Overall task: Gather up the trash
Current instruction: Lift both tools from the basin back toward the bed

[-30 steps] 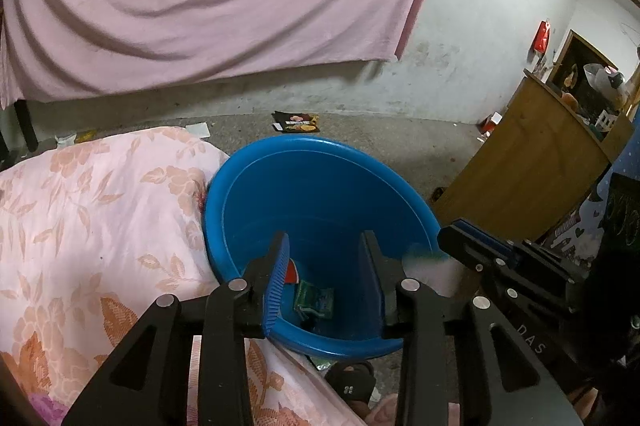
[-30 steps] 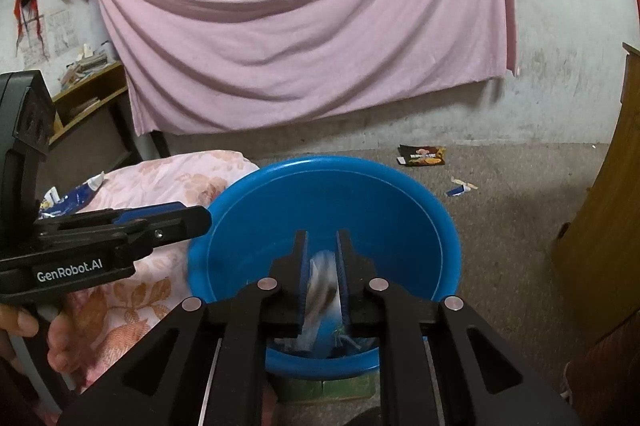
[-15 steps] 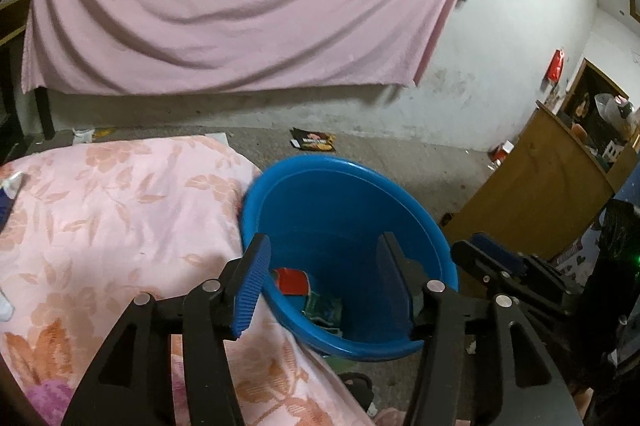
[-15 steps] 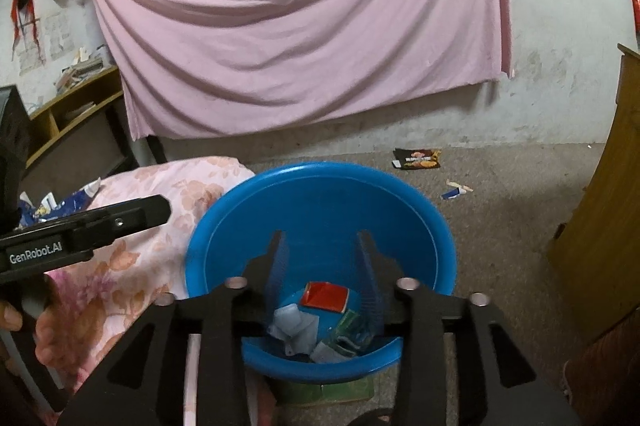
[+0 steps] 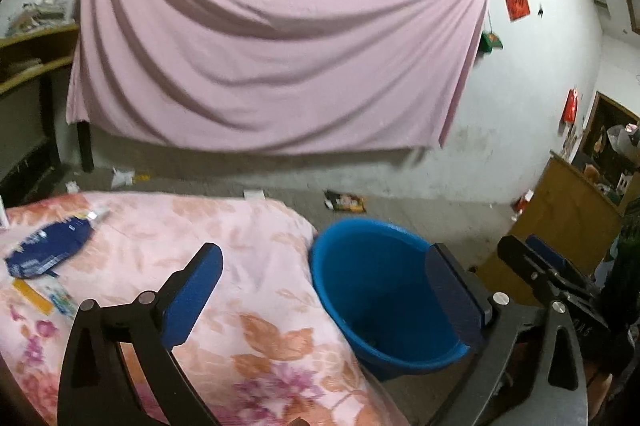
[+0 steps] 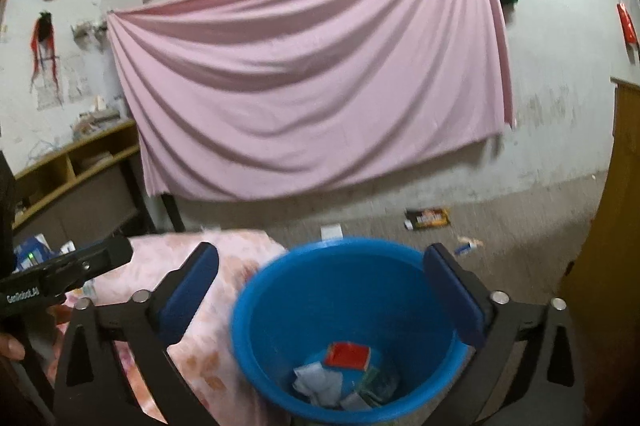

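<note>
Beside the near right edge of the flowered bedspread (image 5: 224,258) stands the blue bucket (image 6: 280,306), set close so that litter from the bed has a short way to travel. Its bottom holds a red packet (image 6: 347,355), crumpled white paper (image 6: 316,382) and a green wrapper (image 6: 376,386). Above it the right gripper (image 6: 320,294) hangs with jaws that have just been opening, now spread wide and empty (a release, I judge). To the left, the left gripper (image 5: 326,290) has likewise just been opening and carries nothing. It faces the bed, where a dark blue bag (image 5: 48,246) and a yellow strip (image 5: 32,296) lie far left, likely next. More wrappers, such as a dark packet (image 6: 427,217), wait on the far floor.
</note>
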`<state>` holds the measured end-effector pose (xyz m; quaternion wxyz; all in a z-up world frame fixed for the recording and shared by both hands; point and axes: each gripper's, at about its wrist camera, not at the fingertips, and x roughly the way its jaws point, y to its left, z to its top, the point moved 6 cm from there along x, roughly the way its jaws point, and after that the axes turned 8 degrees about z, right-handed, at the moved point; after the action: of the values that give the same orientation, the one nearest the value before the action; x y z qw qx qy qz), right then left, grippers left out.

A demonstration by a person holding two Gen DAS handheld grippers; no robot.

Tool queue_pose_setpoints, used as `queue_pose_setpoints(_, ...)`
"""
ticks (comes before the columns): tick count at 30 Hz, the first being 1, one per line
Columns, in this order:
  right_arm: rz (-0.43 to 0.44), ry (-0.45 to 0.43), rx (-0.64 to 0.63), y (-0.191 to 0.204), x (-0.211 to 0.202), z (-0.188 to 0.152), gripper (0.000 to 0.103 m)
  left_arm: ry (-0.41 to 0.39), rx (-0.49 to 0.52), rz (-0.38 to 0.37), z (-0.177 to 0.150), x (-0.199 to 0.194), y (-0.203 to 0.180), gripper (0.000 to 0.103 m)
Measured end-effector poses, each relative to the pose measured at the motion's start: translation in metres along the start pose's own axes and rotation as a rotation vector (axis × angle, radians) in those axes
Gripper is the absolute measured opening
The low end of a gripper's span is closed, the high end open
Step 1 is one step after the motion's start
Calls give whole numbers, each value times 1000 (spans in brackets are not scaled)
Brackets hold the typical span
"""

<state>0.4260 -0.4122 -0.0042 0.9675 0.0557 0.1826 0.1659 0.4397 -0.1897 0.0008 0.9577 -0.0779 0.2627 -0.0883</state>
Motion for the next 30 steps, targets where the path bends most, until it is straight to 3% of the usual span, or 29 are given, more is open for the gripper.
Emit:
queue_pose_setpoints(8, 73, -149, -38, 38, -4, 20, 103, -140, -38, 79, 13, -36, 43, 101)
queue_pose_setpoints(22, 239, -335, -109, 131, -1, 35, 103, -453, 19, 341, 18, -137, 136, 101)
queue_pose_setpoints(26, 278, -380, -144, 158, 2, 34, 103, -498, 36, 394, 13, -154, 163, 101)
queue_pose_setpoints(30, 307, -361, -174, 181, 18, 28, 103, -467, 42, 427, 4, -156, 187, 101)
